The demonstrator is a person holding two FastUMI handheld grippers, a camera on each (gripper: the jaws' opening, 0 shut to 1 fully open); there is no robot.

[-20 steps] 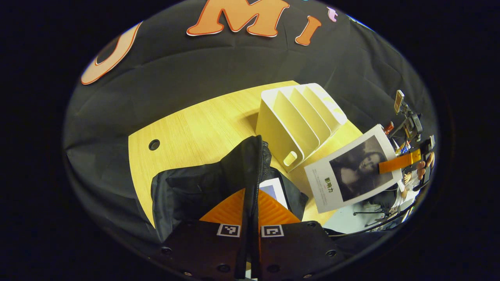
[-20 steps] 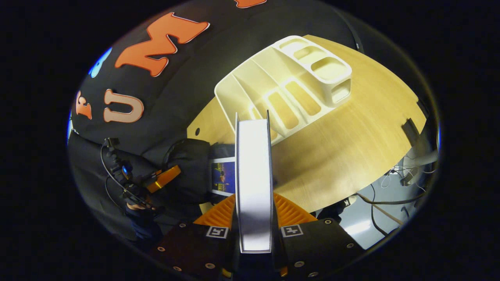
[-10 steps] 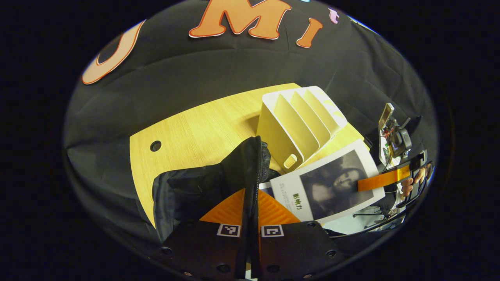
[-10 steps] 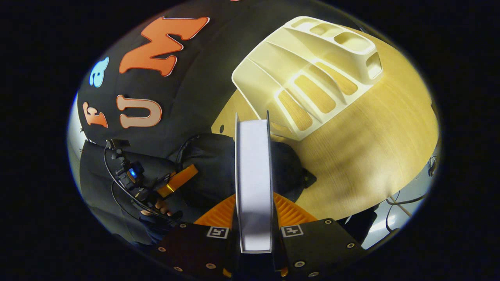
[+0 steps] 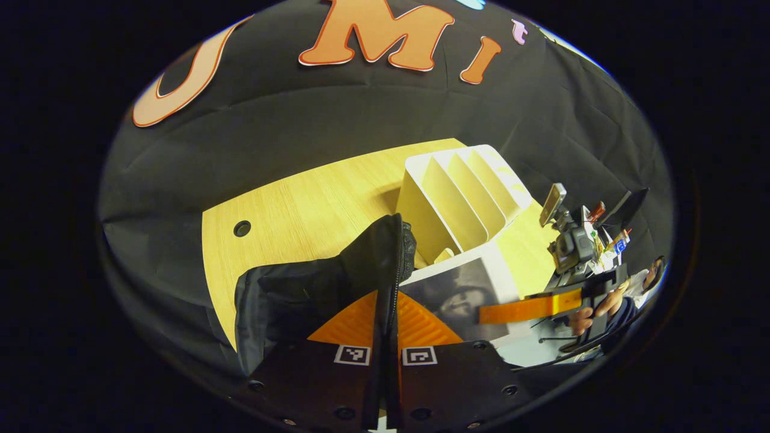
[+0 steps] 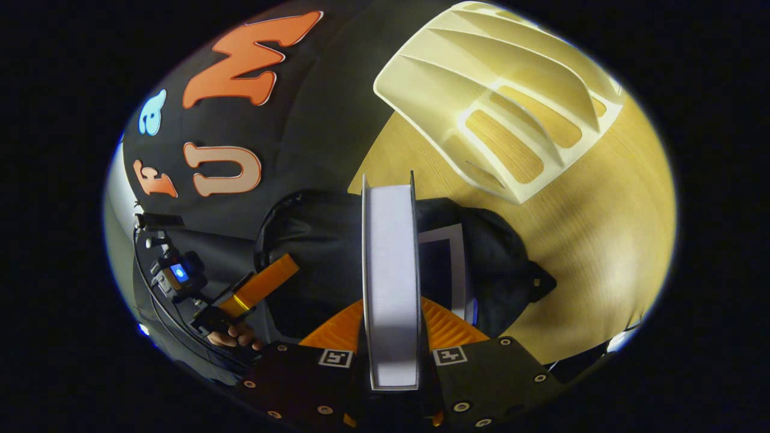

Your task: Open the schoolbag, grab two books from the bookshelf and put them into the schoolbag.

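The black schoolbag (image 5: 301,288) lies on the wooden table (image 5: 301,204), and my left gripper (image 5: 387,297) is shut on its raised zipper edge. A book with a grey portrait cover (image 5: 460,294) slants down into the bag's mouth, with my right gripper (image 5: 529,307) and a hand (image 5: 592,304) behind it. In the right gripper view my right gripper (image 6: 391,307) is shut on that book (image 6: 391,258), seen edge-on above the open schoolbag (image 6: 313,252). Another book (image 6: 451,264) lies inside. The left gripper (image 6: 258,288) holds the bag's rim at the left.
The white bookshelf (image 5: 457,192) with empty slots stands on the table just beyond the bag, also large at the top of the right gripper view (image 6: 511,108). A round cable hole (image 5: 242,228) is in the table's left part. Black cloth wall behind.
The right gripper has carried the portrait book left and down from beside the bookshelf to the bag's mouth. The left gripper keeps its hold on the zipper edge.
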